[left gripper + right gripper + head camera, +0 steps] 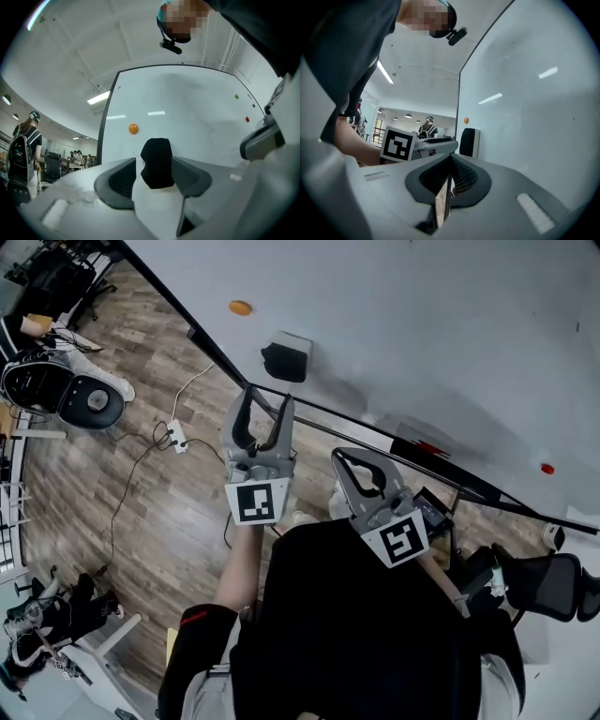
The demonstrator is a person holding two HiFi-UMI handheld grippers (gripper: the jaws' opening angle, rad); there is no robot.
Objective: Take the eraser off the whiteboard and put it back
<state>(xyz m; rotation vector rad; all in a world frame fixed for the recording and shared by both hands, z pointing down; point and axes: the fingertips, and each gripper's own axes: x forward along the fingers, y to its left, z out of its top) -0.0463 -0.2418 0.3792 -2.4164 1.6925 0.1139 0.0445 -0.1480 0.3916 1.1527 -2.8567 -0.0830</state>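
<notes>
**Left gripper open and lined up on the eraser**

Left gripper (265, 404) has its jaws spread wide and nothing between the pads. It points at the eraser (286, 359), which clings to the whiteboard (422, 334) a little below an orange magnet (241, 307). In the left gripper view the eraser sits framed in the gap between the jaws, but the head view shows clear space between the jaw tips and the block. Right gripper (343, 459) hangs beside it, jaws pressed together on nothing.

The eraser is a small upright block with rounded corners. It has a black matte body and a pale strip along one edge, next to the board. It is probably light, with a stiff shell over a soft wiping pad, and likely held on by a magnet. It should come away with a modest pull, though it may snap back hard when returned. The best hold looks to be across the two long black sides, so that the pads meet firm shell, not the pad. The board is smooth and glossy, so the block could slide if nudged off-centre.
</notes>
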